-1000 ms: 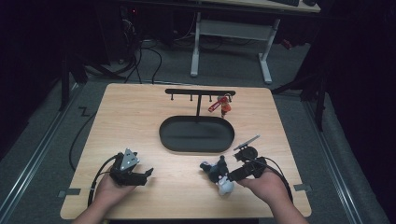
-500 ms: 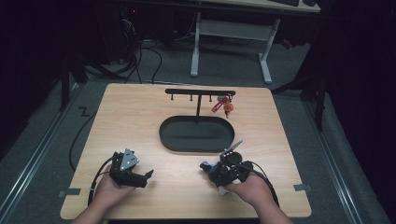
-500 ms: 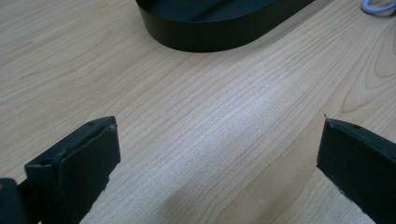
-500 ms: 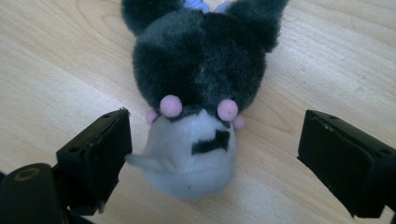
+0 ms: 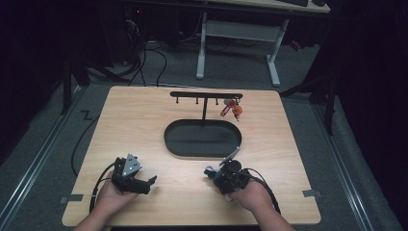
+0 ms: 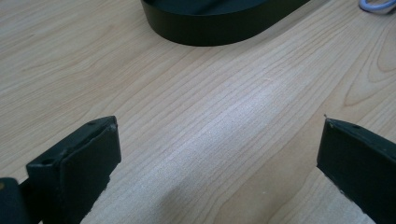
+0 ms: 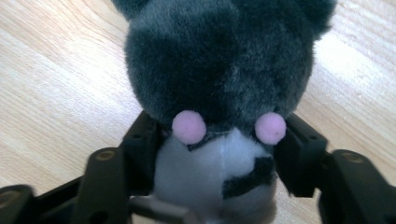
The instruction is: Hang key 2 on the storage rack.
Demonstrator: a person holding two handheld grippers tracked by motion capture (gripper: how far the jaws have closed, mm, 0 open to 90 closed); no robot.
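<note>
A grey and white plush toy with pink cheeks sits between the jaws of my right gripper. Those jaws have just been closing, and both pads now press on the toy's sides. In the high view the right gripper lies low at the table's front, right of centre, with the plush toy at its tip. My left gripper rests at the front left, open, with bare wood between its fingers.
A black oval tray lies mid-table, its rim just ahead of the left gripper. A black hook rack rises from it, with a red keychain hanging at its right end.
My right gripper has slid left and down onto the plush toy and its jaws have closed on it. The left gripper has stayed where it was.
</note>
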